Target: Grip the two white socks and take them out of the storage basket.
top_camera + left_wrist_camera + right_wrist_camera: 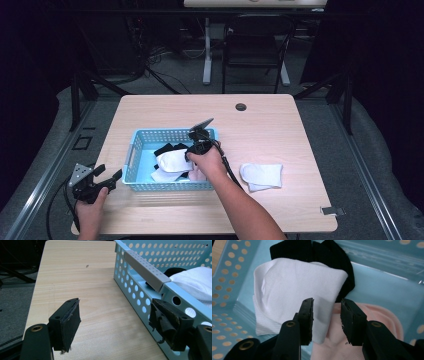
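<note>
Inside one blue basket (137, 150), three socks beneath right gripper (327, 310), jaws open; left gripper (115, 322) likewise.

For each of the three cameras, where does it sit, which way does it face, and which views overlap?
High view: above the person's side, looking forward and down on the table; both forearms, left gripper, right gripper.
Left gripper view: rides the left gripper, facing the blue basket from outside; its open jaws show.
Right gripper view: rides the right gripper, looking down into the basket at the white sock; its open jaws show.
All three views share the basket and white sock.
</note>
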